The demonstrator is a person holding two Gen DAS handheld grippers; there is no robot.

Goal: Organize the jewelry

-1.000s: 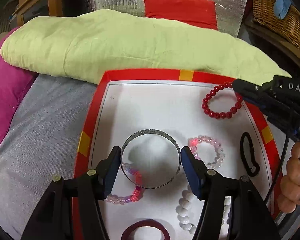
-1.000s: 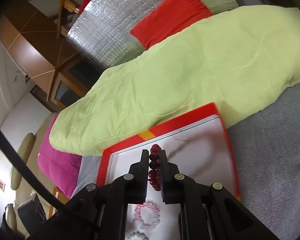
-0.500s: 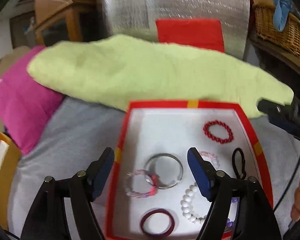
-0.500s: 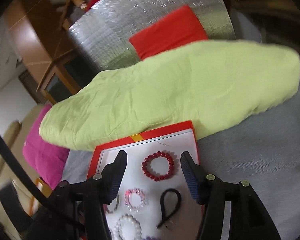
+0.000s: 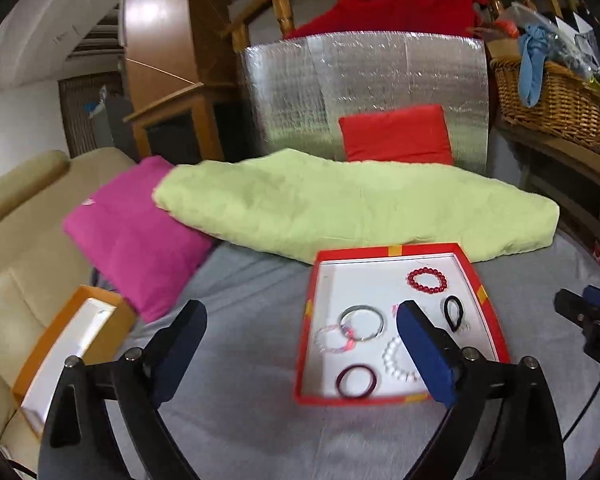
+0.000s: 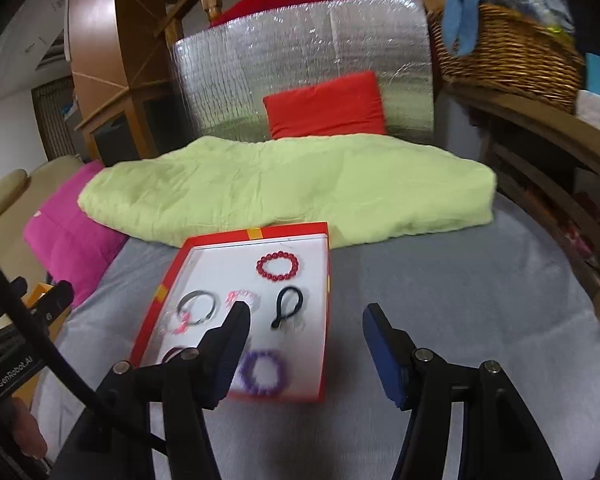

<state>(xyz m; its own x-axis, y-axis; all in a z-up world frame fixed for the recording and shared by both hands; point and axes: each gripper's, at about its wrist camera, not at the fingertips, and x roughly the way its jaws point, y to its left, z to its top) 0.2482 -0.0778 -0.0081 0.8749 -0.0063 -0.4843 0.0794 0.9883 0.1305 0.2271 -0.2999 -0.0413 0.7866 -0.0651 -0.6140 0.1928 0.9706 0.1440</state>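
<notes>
A red-rimmed tray (image 5: 308,336) (image 6: 326,300) with a white floor lies on the grey bed cover. In it lie a red bead bracelet (image 5: 427,280) (image 6: 278,266), a silver bangle (image 5: 361,323) (image 6: 198,308), a pink bead bracelet (image 5: 334,338), a black hair tie (image 5: 454,314) (image 6: 286,306), a white pearl bracelet (image 5: 394,362), a dark red ring (image 5: 357,381) and a purple bead bracelet (image 6: 260,372). My left gripper (image 5: 300,352) is open and empty, held back above the cover left of the tray. My right gripper (image 6: 306,344) is open and empty over the tray's near right edge.
A light green quilt (image 5: 352,208) lies behind the tray, a magenta pillow (image 5: 132,232) to its left, a red cushion (image 5: 396,134) against a silver foil panel. An orange box (image 5: 72,344) sits at the left. A wicker basket (image 6: 508,48) stands on a shelf at the right.
Both grippers have pulled back and up from the tray. The right gripper opened and let go of the red bead bracelet, which now lies in the tray's far right.
</notes>
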